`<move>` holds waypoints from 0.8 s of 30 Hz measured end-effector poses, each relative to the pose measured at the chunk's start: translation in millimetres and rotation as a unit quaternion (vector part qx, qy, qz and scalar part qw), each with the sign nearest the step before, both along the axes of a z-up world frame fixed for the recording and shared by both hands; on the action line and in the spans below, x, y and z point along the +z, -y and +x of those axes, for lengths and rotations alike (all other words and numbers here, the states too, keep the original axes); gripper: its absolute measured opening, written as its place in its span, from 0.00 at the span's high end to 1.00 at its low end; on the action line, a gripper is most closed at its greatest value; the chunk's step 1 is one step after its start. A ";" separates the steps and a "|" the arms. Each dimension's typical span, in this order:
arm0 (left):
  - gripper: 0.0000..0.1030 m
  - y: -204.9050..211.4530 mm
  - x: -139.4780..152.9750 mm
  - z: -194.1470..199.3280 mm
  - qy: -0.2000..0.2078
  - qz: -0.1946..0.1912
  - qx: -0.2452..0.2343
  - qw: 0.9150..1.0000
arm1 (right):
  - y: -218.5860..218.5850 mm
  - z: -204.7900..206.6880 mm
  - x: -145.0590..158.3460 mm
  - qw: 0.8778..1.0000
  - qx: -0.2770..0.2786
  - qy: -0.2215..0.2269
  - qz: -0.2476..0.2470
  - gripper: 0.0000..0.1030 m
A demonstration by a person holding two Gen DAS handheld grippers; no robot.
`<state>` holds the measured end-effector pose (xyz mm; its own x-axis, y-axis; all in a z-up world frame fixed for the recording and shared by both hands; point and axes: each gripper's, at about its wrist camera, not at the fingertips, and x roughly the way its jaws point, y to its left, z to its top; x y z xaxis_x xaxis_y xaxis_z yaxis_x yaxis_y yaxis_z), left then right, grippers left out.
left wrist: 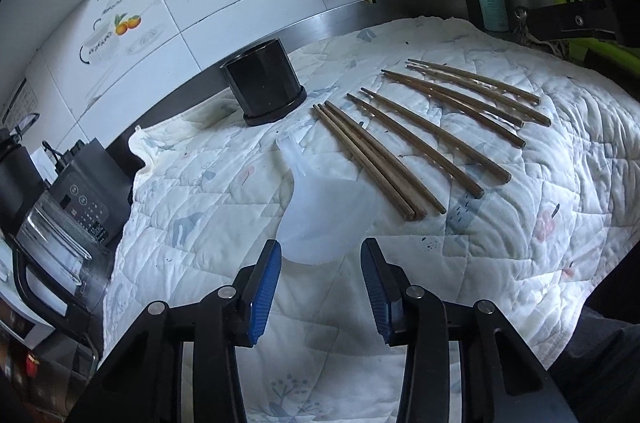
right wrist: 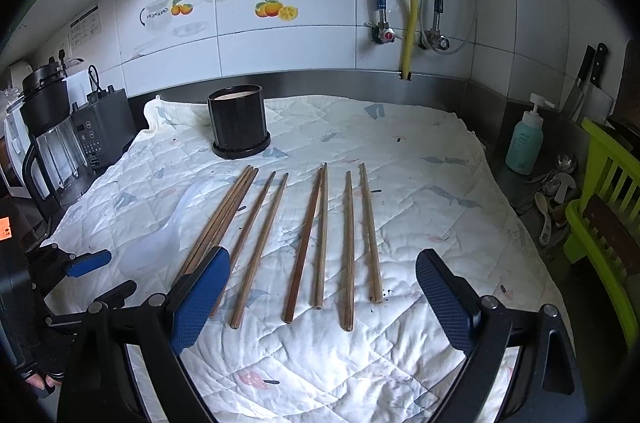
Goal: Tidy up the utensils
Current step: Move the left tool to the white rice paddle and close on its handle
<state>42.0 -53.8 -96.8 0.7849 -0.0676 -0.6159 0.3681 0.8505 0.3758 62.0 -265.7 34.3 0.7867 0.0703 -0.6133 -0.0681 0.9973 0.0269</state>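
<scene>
Several wooden chopsticks [left wrist: 424,139] lie fanned out on a white quilted cloth [left wrist: 520,203]; they also show in the right wrist view [right wrist: 304,243]. A translucent white plastic spoon [left wrist: 320,211] lies left of them, its bowl just beyond my left gripper [left wrist: 321,255], which is open and empty. The spoon shows faintly in the right wrist view [right wrist: 168,231]. A black cylindrical holder [left wrist: 264,87] stands upright at the cloth's far left, also in the right wrist view [right wrist: 239,121]. My right gripper [right wrist: 324,287] is open and empty, hovering over the near ends of the chopsticks.
A dark appliance [right wrist: 100,135] and a pot stand left of the cloth [right wrist: 420,183]. A soap pump bottle [right wrist: 524,139], loose spoons [right wrist: 556,191], knives and a green rack [right wrist: 600,207] are at the right. The tiled wall with pipes runs behind.
</scene>
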 end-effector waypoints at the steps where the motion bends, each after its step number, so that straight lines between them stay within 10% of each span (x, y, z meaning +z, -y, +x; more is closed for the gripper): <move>1: 0.56 2.0 -1.3 0.1 0.006 0.007 -0.006 1.000 | 0.2 1.4 -1.0 1.000 0.000 -0.002 0.000 0.01; 24: 0.88 13.1 -25.5 22.2 -0.011 0.027 -0.049 0.998 | -7.4 27.5 -23.0 0.999 0.020 -0.044 0.001 0.09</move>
